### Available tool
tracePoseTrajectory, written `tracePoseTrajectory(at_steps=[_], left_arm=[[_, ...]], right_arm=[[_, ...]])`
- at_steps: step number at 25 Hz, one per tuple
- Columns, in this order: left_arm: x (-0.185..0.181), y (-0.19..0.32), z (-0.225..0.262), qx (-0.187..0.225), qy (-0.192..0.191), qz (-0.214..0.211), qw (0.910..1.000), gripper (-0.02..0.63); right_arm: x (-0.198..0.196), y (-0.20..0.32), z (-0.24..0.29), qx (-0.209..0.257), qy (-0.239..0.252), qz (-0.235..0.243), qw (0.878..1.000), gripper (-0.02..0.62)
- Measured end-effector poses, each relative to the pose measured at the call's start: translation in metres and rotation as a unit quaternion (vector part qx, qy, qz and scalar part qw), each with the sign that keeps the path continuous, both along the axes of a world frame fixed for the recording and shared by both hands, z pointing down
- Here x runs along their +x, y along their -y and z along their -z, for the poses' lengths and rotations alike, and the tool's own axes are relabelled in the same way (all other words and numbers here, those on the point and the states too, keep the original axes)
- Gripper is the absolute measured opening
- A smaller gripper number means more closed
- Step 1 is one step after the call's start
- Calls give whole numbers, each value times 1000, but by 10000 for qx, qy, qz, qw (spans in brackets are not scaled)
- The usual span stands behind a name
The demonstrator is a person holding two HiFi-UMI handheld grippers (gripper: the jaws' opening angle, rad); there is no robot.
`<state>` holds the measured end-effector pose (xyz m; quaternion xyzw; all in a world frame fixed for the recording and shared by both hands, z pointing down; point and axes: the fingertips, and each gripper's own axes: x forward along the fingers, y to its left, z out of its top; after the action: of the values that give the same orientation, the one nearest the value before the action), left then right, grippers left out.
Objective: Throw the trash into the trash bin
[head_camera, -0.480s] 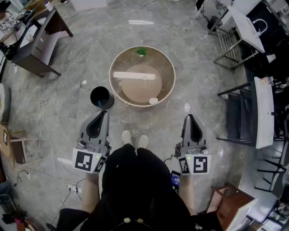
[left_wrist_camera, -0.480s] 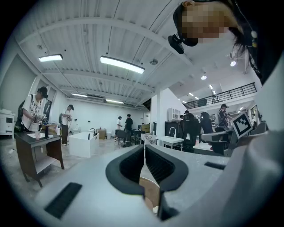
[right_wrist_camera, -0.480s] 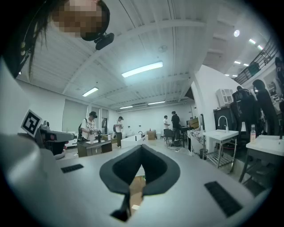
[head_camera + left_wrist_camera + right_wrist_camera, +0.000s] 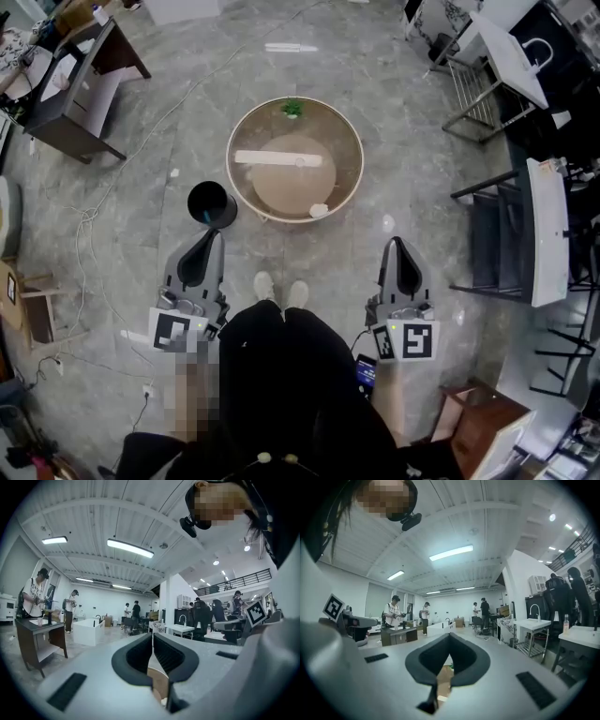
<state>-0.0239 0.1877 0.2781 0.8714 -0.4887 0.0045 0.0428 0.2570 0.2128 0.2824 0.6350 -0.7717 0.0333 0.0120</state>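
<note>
A round wooden table [image 4: 352, 141] stands on the grey floor ahead of me. On it lie a small green scrap [image 4: 292, 108] at the far rim, a long white strip [image 4: 278, 157] across the middle and a crumpled white piece [image 4: 319, 210] at the near rim. A black trash bin [image 4: 212, 203] stands on the floor just left of the table. My left gripper [image 4: 215, 235] is held level short of the bin, shut and empty. My right gripper [image 4: 394, 245] is level at the table's near right, also shut and empty. In the left gripper view [image 4: 152, 637] and the right gripper view [image 4: 449, 638] the jaws meet with nothing between them.
A dark desk [image 4: 84, 84] stands at the upper left, with cables [image 4: 89, 220] trailing over the floor. Black chairs and white tables [image 4: 511, 225] line the right side. The person's shoes [image 4: 279, 286] are just behind the table. Several people [image 4: 393, 613] stand far off.
</note>
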Motion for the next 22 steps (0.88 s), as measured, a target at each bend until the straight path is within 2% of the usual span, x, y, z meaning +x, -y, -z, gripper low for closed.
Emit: tracePoseTrajectory(at_steps=[7, 11, 17, 22], left_arm=[[-6, 4, -4, -42, -4, -85, 10000, 14], [-19, 8, -11, -100, -79, -166, 9998, 14], [-36, 16, -28, -235, -112, -377, 9990, 14], [-45, 21, -38, -372, -145, -423, 9983, 14]], right_arm=[[-12, 2, -11, -164, 107, 165, 9997, 0], [-24, -3, -21, -308, -25, 93, 9995, 0], [-39, -15, -42, -656, -208, -49, 9976, 8], [-49, -15, -70, -1130, -393, 92, 9928, 46]])
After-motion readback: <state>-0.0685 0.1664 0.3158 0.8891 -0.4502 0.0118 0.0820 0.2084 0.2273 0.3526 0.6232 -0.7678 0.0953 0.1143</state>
